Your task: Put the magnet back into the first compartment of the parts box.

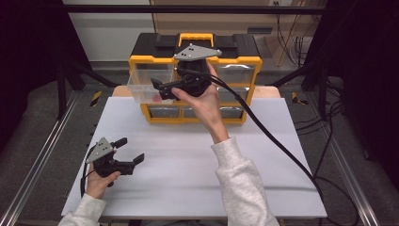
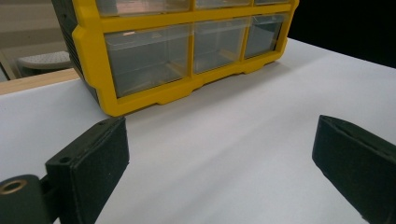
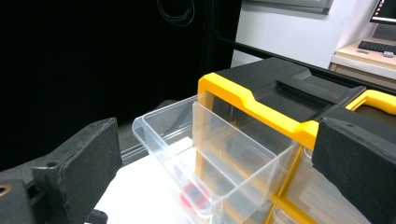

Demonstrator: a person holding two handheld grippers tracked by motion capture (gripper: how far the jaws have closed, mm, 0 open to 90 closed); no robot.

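A yellow and black drawer organizer [image 1: 150, 44] [image 2: 93, 60] [image 3: 252, 105] stands at the back of the white tabletop [image 1: 188, 155]. Its clear upper-left drawer [image 1: 141, 87] [image 3: 205, 140] is pulled out, and a small red item [image 1: 155, 98] [image 3: 194, 196] lies inside it. My right gripper [image 1: 161, 89] [image 3: 217, 140] hovers just to the right of that drawer, pointing left, open, with nothing pressed between its pads. My left gripper [image 1: 131, 150] [image 2: 219, 140] rests low at the front left of the table, open and empty, facing the organizer's bottom row of drawers.
The organizer's other clear drawers are pushed in. A black cable [image 1: 273, 141] trails from the right gripper across the table's right side. Metal rails [image 1: 42, 150] run along both sides of the table, and dark frame posts stand behind.
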